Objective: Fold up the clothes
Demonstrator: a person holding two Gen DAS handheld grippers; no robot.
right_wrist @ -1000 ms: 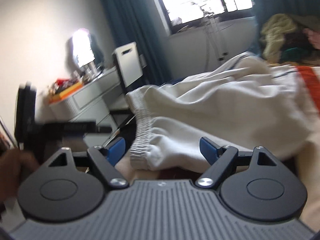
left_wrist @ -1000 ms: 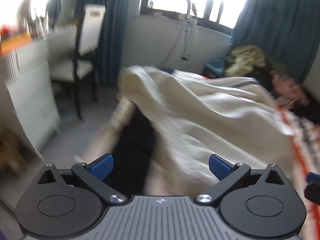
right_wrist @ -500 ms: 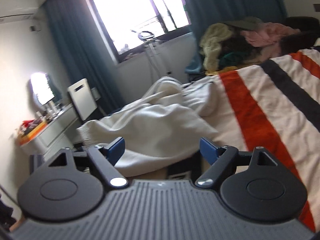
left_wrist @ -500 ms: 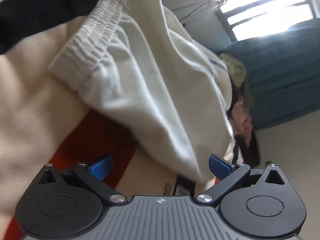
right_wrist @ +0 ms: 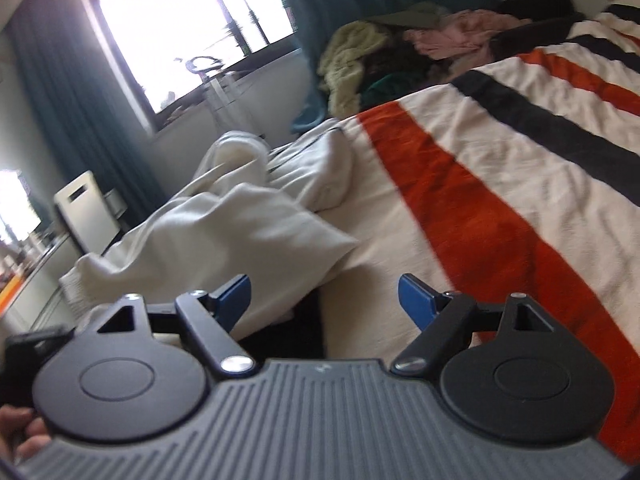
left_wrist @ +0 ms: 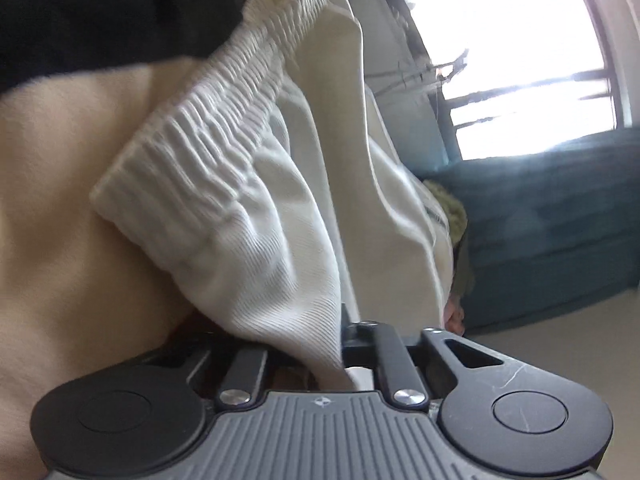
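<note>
Since half a second back, our left claw (left_wrist: 342, 364) has snapped from wide open to shut on a corner of the white shorts (left_wrist: 256, 216), the cloth running up from the jaws toward 12 o'clock, waistband at 10. Our right claw (right_wrist: 324, 296) stands wide and empty, and has swung nearer, the shorts (right_wrist: 224, 236) now at its 10 o'clock on the striped bed (right_wrist: 500, 200). We judge one corner secured; a second grip comes next before any fold.
</note>
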